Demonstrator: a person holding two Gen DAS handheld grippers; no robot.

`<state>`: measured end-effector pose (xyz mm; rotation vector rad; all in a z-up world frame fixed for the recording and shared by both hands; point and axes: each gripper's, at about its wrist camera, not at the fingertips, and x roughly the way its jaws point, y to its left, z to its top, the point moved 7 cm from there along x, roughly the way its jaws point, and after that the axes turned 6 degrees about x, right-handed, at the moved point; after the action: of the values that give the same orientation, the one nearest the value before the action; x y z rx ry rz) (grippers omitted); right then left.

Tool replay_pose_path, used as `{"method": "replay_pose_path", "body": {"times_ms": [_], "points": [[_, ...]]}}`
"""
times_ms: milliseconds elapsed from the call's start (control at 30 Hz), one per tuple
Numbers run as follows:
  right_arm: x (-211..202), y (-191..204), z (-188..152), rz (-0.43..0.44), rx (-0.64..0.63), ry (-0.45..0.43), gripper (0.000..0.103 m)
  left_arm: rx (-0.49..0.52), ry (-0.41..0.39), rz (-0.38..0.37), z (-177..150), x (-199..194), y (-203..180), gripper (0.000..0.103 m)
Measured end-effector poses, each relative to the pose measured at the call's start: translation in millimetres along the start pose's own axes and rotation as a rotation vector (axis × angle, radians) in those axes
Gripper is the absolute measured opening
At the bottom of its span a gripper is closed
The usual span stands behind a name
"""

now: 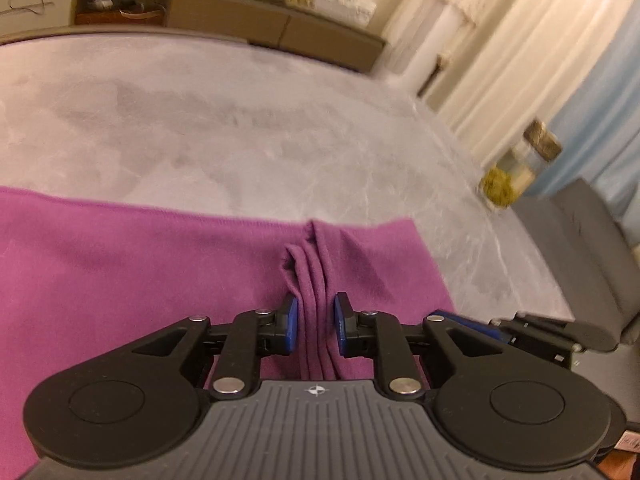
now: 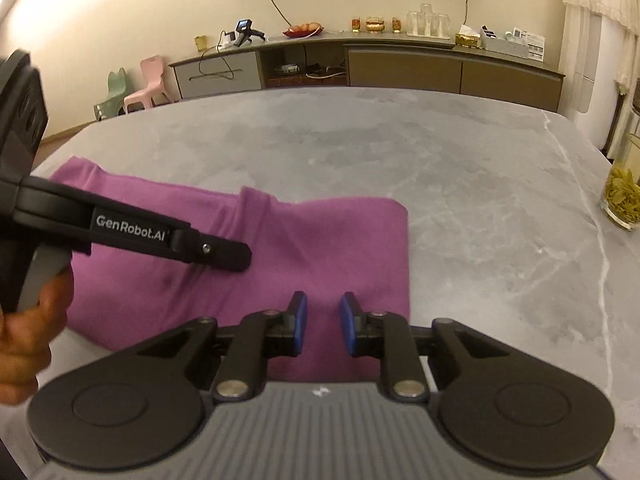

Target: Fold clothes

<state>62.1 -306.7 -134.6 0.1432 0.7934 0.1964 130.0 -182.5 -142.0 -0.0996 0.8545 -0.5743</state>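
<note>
We hold the left gripper point(image 1: 315, 326) low over the purple garment point(image 1: 120, 264), which lies spread on the grey marble table point(image 1: 240, 128). A bunched ridge of cloth runs straight up between its blue pads point(image 1: 291, 326). There is a narrow gap on each side of the ridge, so the pads look slightly apart from the fabric rather than pressed on it. Beyond the fingertips the ridge ends at the garment's far edge, and bare table lies past that.

Our right gripper point(image 2: 323, 322) hovers over the near right part of the garment point(image 2: 328, 236), with its jaws a little apart and nothing between them; flat cloth shows through the gap. The garment's right edge lies just to the right of this gripper. To its left, the left gripper point(image 2: 230, 254) reaches in from the side, its tip down on a gathered patch of fabric. A hand point(image 2: 28, 344) grips its handle at the frame's left edge.

Far to the right of the right gripper, a glass jar point(image 2: 620, 196) stands near the table's edge. A long sideboard point(image 2: 400, 68) stands against the wall beyond the table.
</note>
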Motion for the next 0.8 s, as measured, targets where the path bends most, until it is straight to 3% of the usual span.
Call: {"method": "replay_pose_path", "body": {"times_ms": [100, 500, 700, 800], "points": [[3.8, 2.4, 0.0, -0.001, -0.008, 0.008, 0.020, 0.018, -0.031, 0.009, 6.2, -10.6, -1.6, 0.020], [20.3, 1.7, 9.6, -0.072, 0.009, 0.001, 0.020, 0.005, -0.017, 0.039, 14.1, -2.5, -3.0, 0.020], [-6.4, 9.2, -10.1, -0.040, 0.027, -0.005, 0.021, 0.063, 0.004, 0.047, -0.6, 4.3, -10.2, 0.020], [-7.1, 16.5, -21.6, -0.071, -0.038, 0.000, 0.021, 0.077, 0.009, 0.061, -7.4, 7.2, -9.4, 0.020]]}}
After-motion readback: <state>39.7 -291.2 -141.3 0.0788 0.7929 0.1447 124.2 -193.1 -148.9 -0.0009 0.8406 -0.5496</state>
